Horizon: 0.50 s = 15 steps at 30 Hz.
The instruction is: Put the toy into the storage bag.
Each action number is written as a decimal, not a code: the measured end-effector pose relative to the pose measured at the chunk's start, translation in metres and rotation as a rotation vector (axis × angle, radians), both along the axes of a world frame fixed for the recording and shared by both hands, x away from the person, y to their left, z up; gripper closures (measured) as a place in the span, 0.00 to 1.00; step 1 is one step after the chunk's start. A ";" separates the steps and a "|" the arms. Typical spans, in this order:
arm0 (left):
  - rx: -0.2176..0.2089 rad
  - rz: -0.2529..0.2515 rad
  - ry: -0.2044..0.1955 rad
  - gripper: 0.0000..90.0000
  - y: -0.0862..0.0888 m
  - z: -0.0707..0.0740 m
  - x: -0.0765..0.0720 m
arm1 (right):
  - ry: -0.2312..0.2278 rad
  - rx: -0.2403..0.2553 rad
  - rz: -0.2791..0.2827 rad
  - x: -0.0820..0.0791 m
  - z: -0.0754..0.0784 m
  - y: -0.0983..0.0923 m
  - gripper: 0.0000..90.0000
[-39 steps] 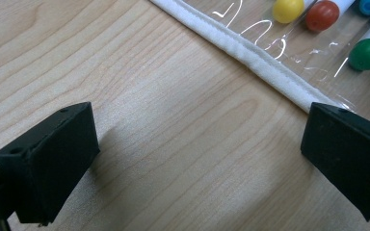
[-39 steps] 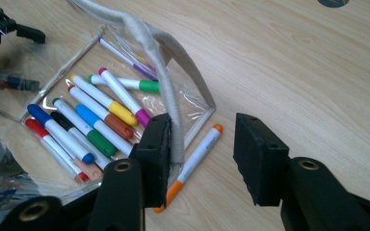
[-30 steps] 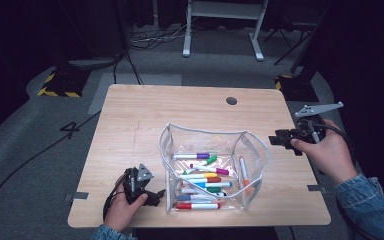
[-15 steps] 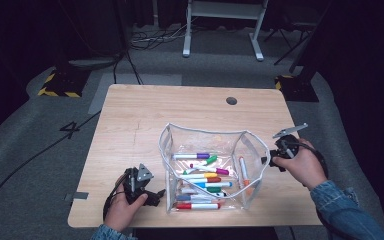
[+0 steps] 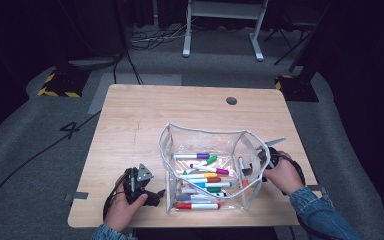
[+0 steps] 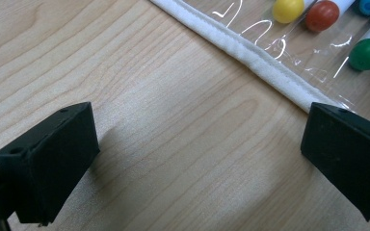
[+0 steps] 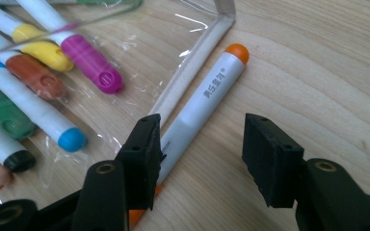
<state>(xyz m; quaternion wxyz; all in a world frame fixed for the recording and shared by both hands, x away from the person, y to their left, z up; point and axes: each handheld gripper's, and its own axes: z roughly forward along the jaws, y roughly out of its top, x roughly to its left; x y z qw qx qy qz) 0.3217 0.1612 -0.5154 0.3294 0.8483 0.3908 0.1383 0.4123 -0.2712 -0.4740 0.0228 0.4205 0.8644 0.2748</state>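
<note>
On pale woodgrain, the right hand-held gripper (image 7: 200,159), just opening, straddles an orange-capped cylindrical marker (image 7: 207,96).

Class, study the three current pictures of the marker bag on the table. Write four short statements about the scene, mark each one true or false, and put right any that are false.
1. The orange marker lies on the wooden table outside the clear bag. True.
2. The right gripper is clamped shut on the orange marker. False: its jaws stand apart, having just been opening, with the marker lying between them nearer the left jaw.
3. The left gripper holds a green marker. False: its jaws are wide open over bare wood beside the bag's white edge.
4. Several markers lie inside the clear bag, among them a pink marker. True.
</note>
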 end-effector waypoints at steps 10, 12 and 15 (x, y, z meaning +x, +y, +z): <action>0.000 0.000 0.000 0.00 0.000 0.000 0.000 | 0.017 -0.109 -0.008 -0.001 -0.002 -0.005 0.84; 0.000 0.000 0.000 0.00 0.000 0.000 0.000 | 0.012 -0.124 -0.022 -0.001 -0.001 -0.008 0.85; 0.000 0.000 0.000 0.00 0.000 0.000 0.000 | 0.016 -0.126 -0.040 -0.001 -0.001 -0.012 0.85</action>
